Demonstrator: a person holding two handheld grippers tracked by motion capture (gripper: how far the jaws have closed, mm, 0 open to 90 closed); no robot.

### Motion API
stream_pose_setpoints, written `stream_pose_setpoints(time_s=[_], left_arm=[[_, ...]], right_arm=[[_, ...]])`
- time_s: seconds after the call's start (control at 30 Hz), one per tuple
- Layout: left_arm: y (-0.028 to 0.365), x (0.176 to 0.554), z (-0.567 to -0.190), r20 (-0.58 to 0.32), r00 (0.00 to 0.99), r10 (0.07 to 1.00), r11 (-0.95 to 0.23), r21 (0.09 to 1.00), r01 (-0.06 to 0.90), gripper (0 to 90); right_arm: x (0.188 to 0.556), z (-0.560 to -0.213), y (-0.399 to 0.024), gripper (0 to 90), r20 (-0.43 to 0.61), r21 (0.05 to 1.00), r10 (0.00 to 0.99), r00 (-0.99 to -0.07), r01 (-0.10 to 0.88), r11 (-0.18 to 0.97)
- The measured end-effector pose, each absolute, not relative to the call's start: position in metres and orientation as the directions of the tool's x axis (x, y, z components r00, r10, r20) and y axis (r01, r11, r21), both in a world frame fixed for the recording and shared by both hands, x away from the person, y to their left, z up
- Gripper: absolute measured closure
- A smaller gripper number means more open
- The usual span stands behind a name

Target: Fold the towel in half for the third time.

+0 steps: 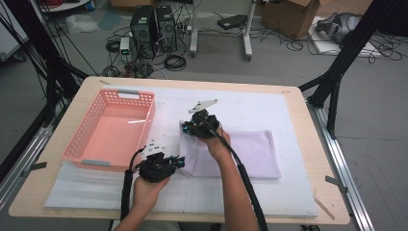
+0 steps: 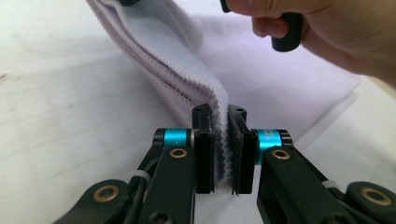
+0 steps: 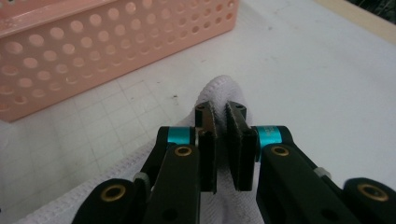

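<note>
A pale lilac towel (image 1: 250, 154) lies folded on the white mat (image 1: 288, 110). My left gripper (image 1: 180, 161) is at the towel's near left corner and is shut on it. In the left gripper view, layers of towel edge (image 2: 154, 51) are squeezed between the pads of the left gripper (image 2: 220, 135) and lifted off the mat. My right gripper (image 1: 185, 127) holds the towel's far left corner. In the right gripper view, the right gripper (image 3: 220, 126) is shut on a bunched fold of towel (image 3: 219, 88). The person's right hand (image 2: 327, 32) is beyond the towel.
A pink perforated basket (image 1: 149, 125) stands empty on the mat just left of both grippers, its wall (image 3: 93, 46) close ahead of the right one. The wooden table edge (image 1: 317, 144) runs along the right. Computers and cables lie on the floor behind the table.
</note>
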State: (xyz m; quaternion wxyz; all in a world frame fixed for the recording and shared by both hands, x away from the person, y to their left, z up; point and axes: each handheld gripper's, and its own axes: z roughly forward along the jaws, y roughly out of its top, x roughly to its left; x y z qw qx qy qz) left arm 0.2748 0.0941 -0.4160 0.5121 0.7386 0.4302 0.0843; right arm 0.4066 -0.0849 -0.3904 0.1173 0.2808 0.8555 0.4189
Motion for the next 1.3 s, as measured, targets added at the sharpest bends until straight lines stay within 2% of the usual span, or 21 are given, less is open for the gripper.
stream_pose_setpoints(time_s=[0.5,0.93,1.3], left_arm=[[0.024,0.292,-0.396,-0.314,0.696,0.646,-0.165,0.833,0.529,82.4],[-0.039,0.304,-0.400,-0.323,0.737,0.594,-0.219,0.816,0.534,82.4],[-0.082,0.311,-0.406,-0.315,0.758,0.571,-0.277,0.795,0.539,82.3]], right_arm=[[0.396,-0.367,-0.169,83.7,0.038,0.834,0.669,-0.742,0.392,0.388],[0.390,-0.372,-0.237,83.8,0.053,0.853,0.728,-0.683,0.411,0.323],[0.386,-0.387,-0.277,83.7,0.075,0.856,0.764,-0.641,0.434,0.280]])
